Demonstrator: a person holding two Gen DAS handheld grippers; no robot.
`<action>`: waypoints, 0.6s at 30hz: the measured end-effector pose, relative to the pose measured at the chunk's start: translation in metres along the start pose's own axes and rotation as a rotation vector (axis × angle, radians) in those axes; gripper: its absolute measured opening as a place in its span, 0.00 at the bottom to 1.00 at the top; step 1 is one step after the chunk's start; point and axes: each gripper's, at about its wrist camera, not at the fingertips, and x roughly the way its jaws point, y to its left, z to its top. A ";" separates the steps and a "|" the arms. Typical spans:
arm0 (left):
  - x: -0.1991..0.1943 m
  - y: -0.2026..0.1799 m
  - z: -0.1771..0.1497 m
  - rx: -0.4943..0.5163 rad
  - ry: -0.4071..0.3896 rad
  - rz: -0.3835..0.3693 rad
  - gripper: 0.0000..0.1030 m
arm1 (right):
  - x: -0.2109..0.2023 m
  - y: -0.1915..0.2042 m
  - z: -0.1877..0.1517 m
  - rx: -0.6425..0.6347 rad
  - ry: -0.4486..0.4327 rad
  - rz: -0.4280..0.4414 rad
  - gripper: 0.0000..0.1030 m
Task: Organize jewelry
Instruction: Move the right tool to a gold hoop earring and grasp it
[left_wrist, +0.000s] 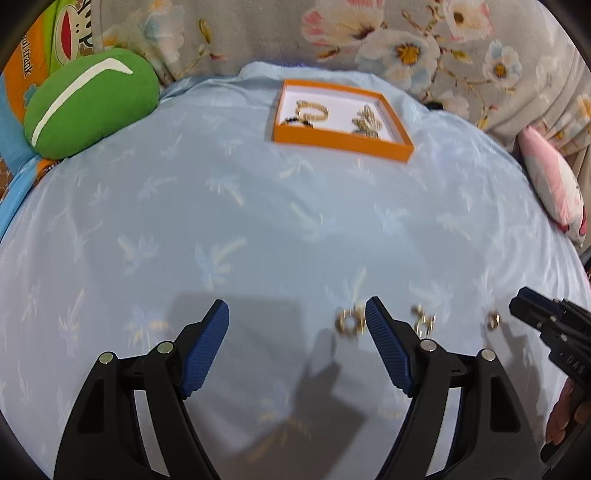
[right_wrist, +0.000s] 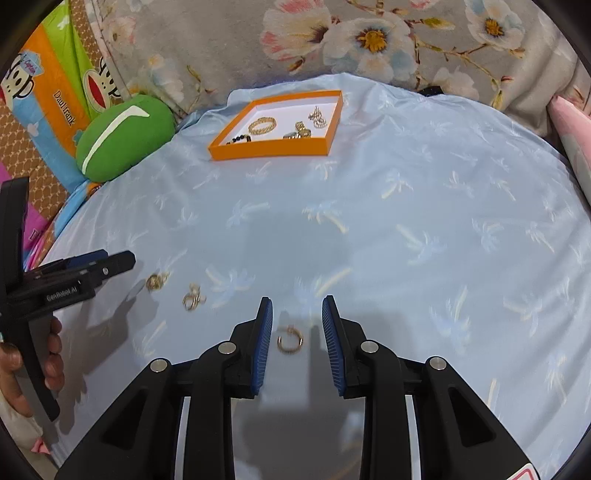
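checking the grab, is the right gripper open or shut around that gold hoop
Open. The right gripper has a clear gap between its blue pads, and the gold hoop lies flat on the blue sheet in that gap, touching neither.

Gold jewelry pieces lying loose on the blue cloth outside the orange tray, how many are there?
3. A gold hoop earring lies between the open right gripper's fingers; a twisted gold piece and another gold piece lie leftward, near the left gripper.

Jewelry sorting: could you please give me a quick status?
Both tools open: left tool, right tool straddling gold hoop. Two gold pieces loose on sheet. Orange tray part filled. Nothing blocking.
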 end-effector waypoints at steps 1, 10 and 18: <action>-0.001 -0.001 -0.006 0.003 0.008 -0.005 0.72 | 0.000 0.001 -0.003 -0.001 0.004 -0.003 0.27; -0.002 -0.005 -0.027 0.005 0.024 0.026 0.72 | 0.001 0.007 -0.023 0.011 0.030 -0.008 0.27; -0.004 -0.009 -0.028 0.018 0.014 0.037 0.72 | 0.006 0.004 -0.020 0.021 0.027 -0.019 0.27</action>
